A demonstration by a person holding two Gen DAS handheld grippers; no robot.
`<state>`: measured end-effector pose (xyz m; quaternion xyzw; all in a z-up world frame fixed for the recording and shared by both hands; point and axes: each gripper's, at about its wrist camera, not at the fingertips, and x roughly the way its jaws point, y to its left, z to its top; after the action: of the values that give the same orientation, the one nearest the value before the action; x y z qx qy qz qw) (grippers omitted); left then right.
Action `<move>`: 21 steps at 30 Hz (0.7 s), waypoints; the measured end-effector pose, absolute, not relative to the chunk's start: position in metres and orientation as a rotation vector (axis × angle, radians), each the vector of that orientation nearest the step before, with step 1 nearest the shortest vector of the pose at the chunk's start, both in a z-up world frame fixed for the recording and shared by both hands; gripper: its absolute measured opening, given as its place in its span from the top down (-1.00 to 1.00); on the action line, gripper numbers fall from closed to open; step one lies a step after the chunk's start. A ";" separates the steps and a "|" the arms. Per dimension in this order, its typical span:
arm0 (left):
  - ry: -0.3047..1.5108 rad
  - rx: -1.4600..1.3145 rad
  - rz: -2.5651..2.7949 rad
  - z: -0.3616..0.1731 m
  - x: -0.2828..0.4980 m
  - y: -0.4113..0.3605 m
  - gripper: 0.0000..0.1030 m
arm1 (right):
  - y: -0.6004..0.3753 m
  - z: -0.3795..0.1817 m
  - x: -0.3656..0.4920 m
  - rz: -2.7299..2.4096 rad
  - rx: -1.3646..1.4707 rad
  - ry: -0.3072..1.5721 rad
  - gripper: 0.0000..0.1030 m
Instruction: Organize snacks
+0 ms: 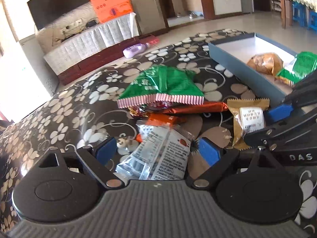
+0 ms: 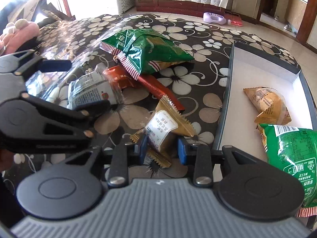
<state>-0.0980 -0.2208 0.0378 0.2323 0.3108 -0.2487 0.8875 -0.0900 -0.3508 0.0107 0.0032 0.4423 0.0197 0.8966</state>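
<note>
Right tool (image 2: 161, 151) straddling gold packet (image 2: 165, 128), beside box edge (image 2: 222, 123)

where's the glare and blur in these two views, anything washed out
Left wrist view: window light blows out the left edge; the box rim bows from fisheye distortion. Right wrist view: glare streaks the glossy tablecloth, and the left gripper is motion-blurred; the gold packet stays sharp.
</note>
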 end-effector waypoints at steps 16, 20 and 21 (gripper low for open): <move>0.681 0.443 -0.574 0.029 -0.104 -0.222 -0.17 | -0.348 0.015 -0.094 0.054 -0.012 0.898 0.31; 0.661 0.424 -0.572 0.036 -0.111 -0.216 -0.12 | -0.345 0.020 -0.097 0.079 -0.019 0.871 0.32; 0.660 0.421 -0.571 0.037 -0.112 -0.215 -0.12 | -0.344 0.023 -0.098 0.086 -0.024 0.859 0.32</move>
<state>-0.1117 -0.2150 0.0366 0.2021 0.3172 -0.2745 0.8850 -0.0983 -0.3444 0.0225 -0.0114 0.4163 0.0415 0.9082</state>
